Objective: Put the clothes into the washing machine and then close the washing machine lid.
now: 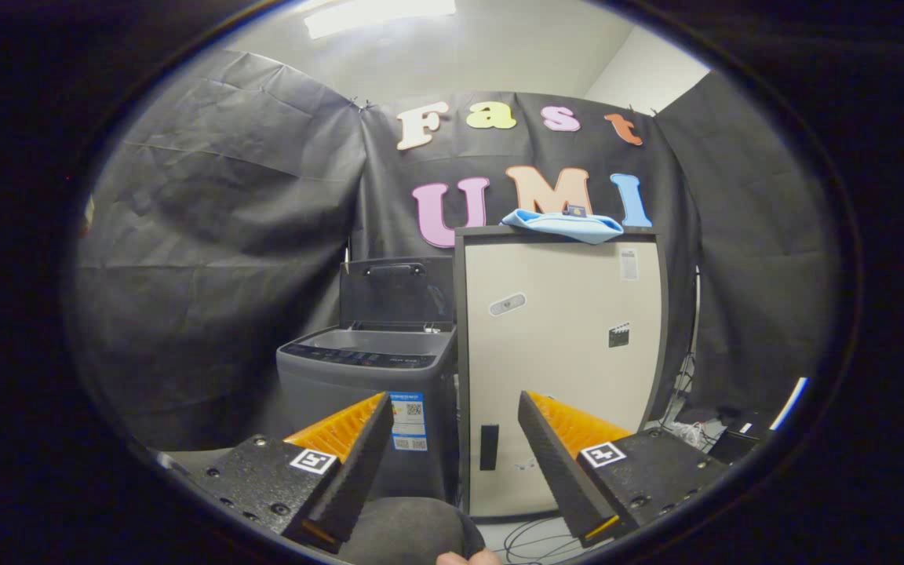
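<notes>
clothes (563, 225), a light blue folded bundle with a small dark thing on top, lie on the top of a tall cream cabinet (562, 369), well beyond the gripper (452, 451) and higher than its fingers. the gripper is released: its two fingers are spread wide with nothing between them but open air, and they touch no item. through the gap between the fingers shows the lower front of the cabinet with a dark handle near its left edge.

just left of the cabinet, touching or nearly touching its side, stands a grey washer (366, 392). its lid (395, 292) is up, standing upright at the back against the black cloth wall, with a handle along its upper edge. the tub opening below the lid is visible as a pale grey hollow; what lies inside i cannot tell. a control strip runs along the washer's front rim, and a sticker sits on its front, just beyond the left finger's tip.

cables (534, 541) trail over the pale floor at the foot of the cabinet, and more wires and dark gear lie to the right of it. a rounded dark grey shape sits low between the fingers, close to the camera.
</notes>
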Available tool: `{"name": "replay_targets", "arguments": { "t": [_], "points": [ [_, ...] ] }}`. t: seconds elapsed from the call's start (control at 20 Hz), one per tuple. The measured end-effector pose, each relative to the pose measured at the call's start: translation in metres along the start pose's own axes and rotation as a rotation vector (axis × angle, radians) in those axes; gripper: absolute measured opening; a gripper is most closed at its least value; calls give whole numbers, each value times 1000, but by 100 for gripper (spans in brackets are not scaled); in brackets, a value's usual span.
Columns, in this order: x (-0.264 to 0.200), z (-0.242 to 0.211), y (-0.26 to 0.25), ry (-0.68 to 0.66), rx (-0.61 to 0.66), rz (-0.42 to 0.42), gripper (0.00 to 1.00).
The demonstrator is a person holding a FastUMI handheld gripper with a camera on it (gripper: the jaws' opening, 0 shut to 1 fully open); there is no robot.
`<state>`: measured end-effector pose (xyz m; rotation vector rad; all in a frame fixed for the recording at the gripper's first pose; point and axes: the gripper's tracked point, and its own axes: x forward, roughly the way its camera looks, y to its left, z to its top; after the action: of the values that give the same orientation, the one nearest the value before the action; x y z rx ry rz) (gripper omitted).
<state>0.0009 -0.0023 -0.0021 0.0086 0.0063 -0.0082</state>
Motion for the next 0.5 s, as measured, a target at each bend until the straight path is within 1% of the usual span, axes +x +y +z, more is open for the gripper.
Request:
{"name": "replay_targets", "arguments": {
  "t": [0.5],
  "points": [
    [0,-2,2,6,-9,6,97]
  ]
}}
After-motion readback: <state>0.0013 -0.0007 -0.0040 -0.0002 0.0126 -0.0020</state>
